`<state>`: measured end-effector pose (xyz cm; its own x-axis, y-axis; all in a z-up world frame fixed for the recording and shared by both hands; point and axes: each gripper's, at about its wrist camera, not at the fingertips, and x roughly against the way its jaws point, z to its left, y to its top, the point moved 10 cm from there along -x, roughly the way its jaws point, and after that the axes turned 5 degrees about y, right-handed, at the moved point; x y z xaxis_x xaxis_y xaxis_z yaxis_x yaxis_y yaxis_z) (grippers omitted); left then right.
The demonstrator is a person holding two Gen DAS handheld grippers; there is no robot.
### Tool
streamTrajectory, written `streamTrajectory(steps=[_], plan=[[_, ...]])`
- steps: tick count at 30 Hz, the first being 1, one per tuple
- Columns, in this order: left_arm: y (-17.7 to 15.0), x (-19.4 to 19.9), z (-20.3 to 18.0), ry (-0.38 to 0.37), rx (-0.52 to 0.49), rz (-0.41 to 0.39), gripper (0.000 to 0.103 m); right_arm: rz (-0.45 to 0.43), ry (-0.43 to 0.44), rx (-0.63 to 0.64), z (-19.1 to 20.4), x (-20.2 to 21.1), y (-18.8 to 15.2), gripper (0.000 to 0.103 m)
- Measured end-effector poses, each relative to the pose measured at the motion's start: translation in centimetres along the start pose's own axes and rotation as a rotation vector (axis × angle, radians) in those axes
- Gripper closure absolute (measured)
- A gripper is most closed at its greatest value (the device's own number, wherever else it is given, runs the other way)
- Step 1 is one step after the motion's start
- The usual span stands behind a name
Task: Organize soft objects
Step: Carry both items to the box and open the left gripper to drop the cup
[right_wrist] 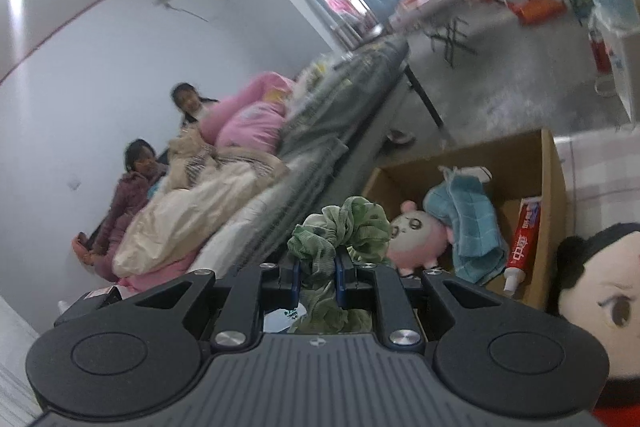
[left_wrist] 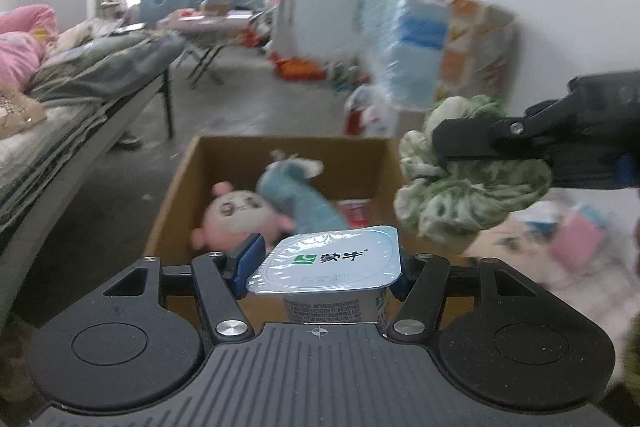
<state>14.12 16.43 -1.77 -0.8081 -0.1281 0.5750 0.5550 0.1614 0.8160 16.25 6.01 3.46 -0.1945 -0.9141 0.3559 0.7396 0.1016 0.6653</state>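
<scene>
My left gripper (left_wrist: 320,267) is shut on a foil-lidded yogurt cup (left_wrist: 332,263), held just in front of an open cardboard box (left_wrist: 176,187). The box holds a pink plush (left_wrist: 236,215), a blue cloth toy (left_wrist: 296,195) and a red toothpaste tube (left_wrist: 356,213). My right gripper (right_wrist: 318,277) is shut on a green scrunchie (right_wrist: 340,227); in the left wrist view it (left_wrist: 444,157) hangs with the scrunchie (left_wrist: 468,195) over the box's right edge. In the right wrist view the box (right_wrist: 548,187) shows the pink plush (right_wrist: 420,239), blue cloth (right_wrist: 472,223) and toothpaste (right_wrist: 524,239).
A black-haired doll (right_wrist: 600,303) lies close at the right. A bed with bedding (left_wrist: 72,87) runs along the left, with two people (right_wrist: 160,155) sitting at its far end. Packs of bottles and bags (left_wrist: 432,47) stand against the right wall.
</scene>
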Motion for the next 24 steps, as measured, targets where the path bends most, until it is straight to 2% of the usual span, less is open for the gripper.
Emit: streamTrajectory(steps=[3, 9, 16, 21, 24], plan=[[-0.3, -3.8, 1.8, 0.062, 0.001, 0.055, 0.042, 0.039, -0.019, -0.045, -2.6, -2.8, -0.1, 0.09], [-1.1, -8.7, 3.9, 0.162, -0.032, 0.142, 0.042, 0.081, -0.019, -0.088, -6.2, -6.0, -0.1, 0.09], [-2.3, -11.1, 4.7, 0.248, -0.067, 0.2, 0.039, 0.081, 0.0, -0.115, -8.2, -7.0, 0.5, 0.09], [-2.1, -10.5, 5.2, 0.282, -0.086, 0.158, 0.036, 0.081, -0.002, -0.106, -8.4, -6.9, 0.4, 0.09], [-2.0, -10.0, 5.3, 0.283, -0.078, 0.16, 0.036, 0.08, -0.001, -0.111, -8.3, -6.7, 0.3, 0.09]])
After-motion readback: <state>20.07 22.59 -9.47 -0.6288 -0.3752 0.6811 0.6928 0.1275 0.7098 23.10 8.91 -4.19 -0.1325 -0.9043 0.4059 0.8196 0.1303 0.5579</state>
